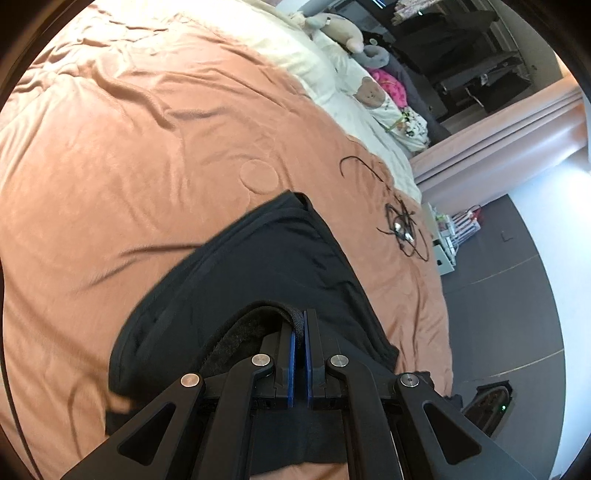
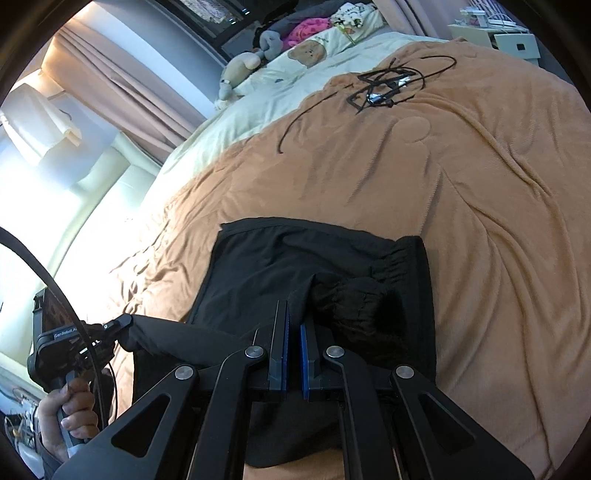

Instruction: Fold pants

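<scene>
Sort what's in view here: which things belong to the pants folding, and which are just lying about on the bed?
Part of the job:
- black pants
- left gripper, shut on the pants
- right gripper, shut on the pants
- orange blanket, the folding surface

Lying about:
- tangled black cable
- stuffed toy
- bear-print pillow
- pink cloth

My left gripper's (image 1: 300, 318) linkage hides the near end of the black pants (image 1: 266, 266), the frame's lower edge crops them behind my right gripper (image 2: 293, 314), and the cable tangle (image 2: 388, 86) far ahead stays unreadable.
</scene>
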